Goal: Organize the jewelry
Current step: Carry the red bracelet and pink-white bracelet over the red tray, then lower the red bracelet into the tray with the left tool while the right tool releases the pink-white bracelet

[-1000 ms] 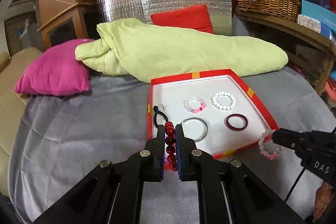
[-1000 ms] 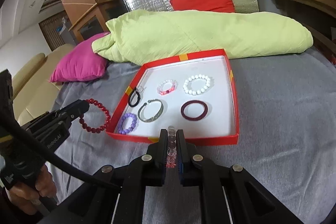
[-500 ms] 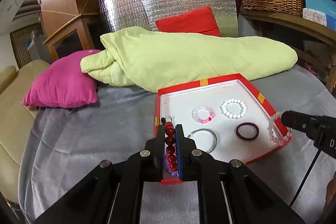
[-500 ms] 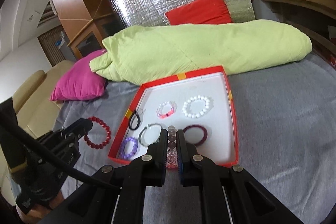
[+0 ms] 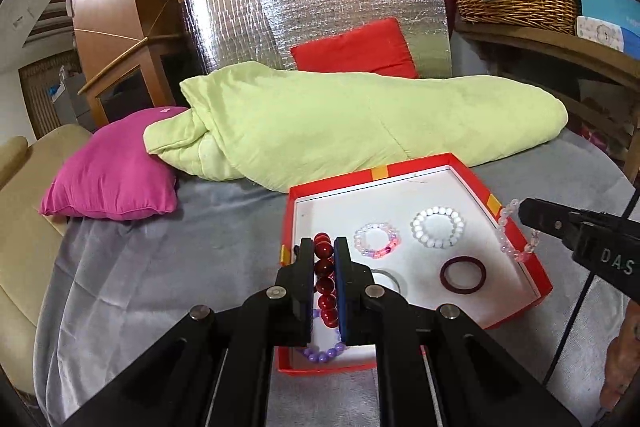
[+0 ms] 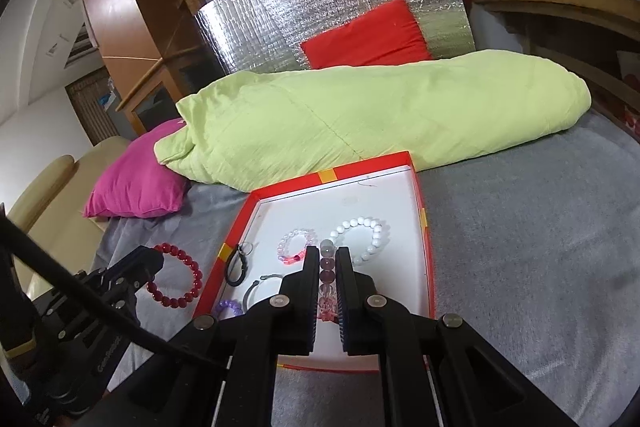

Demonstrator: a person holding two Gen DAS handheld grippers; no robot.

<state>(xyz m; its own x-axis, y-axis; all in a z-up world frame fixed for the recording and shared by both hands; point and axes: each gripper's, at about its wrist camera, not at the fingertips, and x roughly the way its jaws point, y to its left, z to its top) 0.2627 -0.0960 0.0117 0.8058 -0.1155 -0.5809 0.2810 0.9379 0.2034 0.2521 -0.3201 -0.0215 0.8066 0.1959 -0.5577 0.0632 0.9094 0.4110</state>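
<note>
Gripping bracelets over a red jewelry tray (image 5: 472,169)

Left gripper (image 5: 324,267) clamps a red bead bracelet (image 5: 325,283); right gripper (image 6: 329,281) pinches a pale pink bead bracelet (image 6: 327,287); white bead bracelet (image 5: 439,227) lies inside.

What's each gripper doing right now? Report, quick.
Left gripper: closed on the red bead bracelet.
Right gripper: closed on the pale pink bead bracelet.

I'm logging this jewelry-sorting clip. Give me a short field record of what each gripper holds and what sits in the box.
left gripper: shut on red bead bracelet
right gripper: shut on pale pink bead bracelet
container: red-rimmed white-floored box on grey bedcover
in box: white bead bracelet, dark red bangle, purple bead bracelet, black cord loop
</note>
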